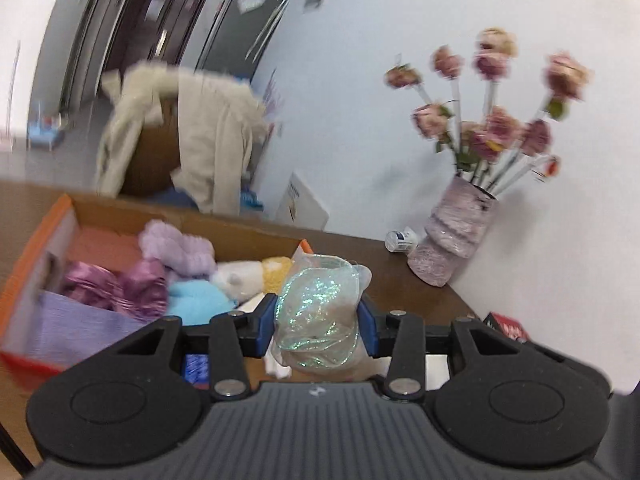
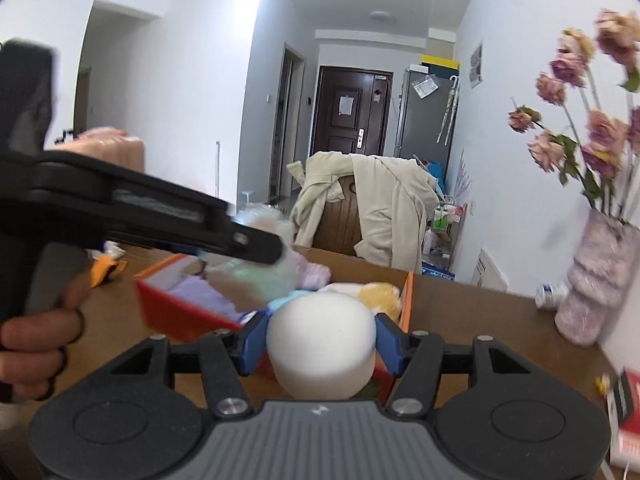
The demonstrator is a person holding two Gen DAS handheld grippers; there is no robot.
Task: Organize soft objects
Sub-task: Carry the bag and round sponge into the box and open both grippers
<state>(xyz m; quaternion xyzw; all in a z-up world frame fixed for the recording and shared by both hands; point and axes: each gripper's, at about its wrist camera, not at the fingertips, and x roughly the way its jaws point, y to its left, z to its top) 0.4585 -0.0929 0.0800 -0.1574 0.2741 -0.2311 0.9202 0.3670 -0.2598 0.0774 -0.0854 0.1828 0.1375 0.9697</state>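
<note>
In the left wrist view my left gripper is shut on a shimmery iridescent soft bundle, its blue pads pressing both sides. Beyond it stands an orange cardboard box with several soft things inside: a lilac fluffy piece, purple satin fabric, a light blue plush and a white-and-yellow plush. In the right wrist view my right gripper is shut on a white foam cylinder, just in front of the same box. The left gripper crosses that view with the blurred bundle over the box.
A pink vase of dried roses stands on the brown table by the white wall, with a small white bottle beside it. A red item lies at the table's right edge. A chair draped with a beige coat stands behind the table.
</note>
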